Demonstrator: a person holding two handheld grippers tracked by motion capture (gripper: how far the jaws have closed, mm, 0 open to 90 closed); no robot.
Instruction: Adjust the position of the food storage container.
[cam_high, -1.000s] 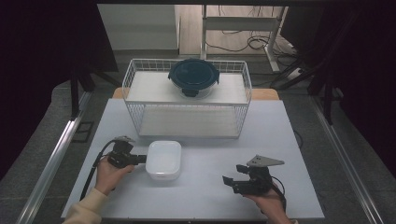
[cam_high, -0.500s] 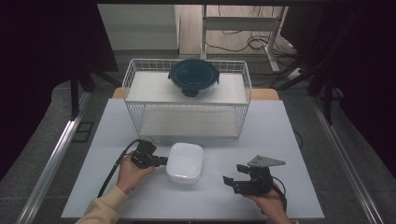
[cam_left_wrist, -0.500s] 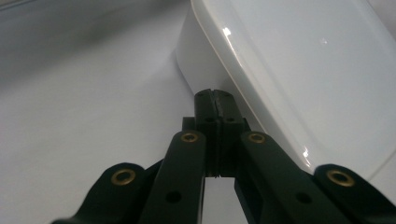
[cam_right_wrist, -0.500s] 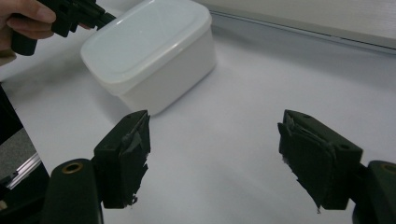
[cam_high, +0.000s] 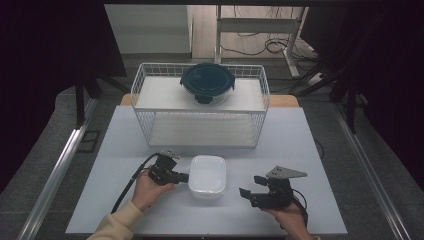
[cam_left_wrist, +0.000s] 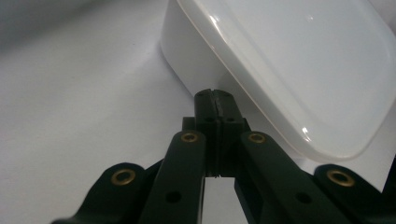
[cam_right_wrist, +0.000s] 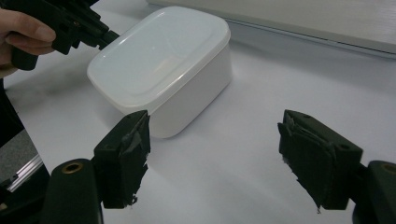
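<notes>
A white rectangular lidded box lies flat on the white table, in front of the wire basket. My left gripper is shut with nothing between its jaws, and its tip rests against the box's left side. In the left gripper view the closed tip meets the box wall just under the lid's rim. My right gripper stands open a short way to the right of the box and apart from it. In the right gripper view the box lies ahead, left of the gap between the jaws, with the left gripper beyond it.
A white wire basket stands at the back of the table, with a dark teal round lidded container on its upper shelf. Metal rails run along both sides of the table. Bare tabletop lies between the box and the basket.
My left gripper has slid to the right and the white box has shifted right with it, closer to the right gripper. The right gripper has stayed still.
</notes>
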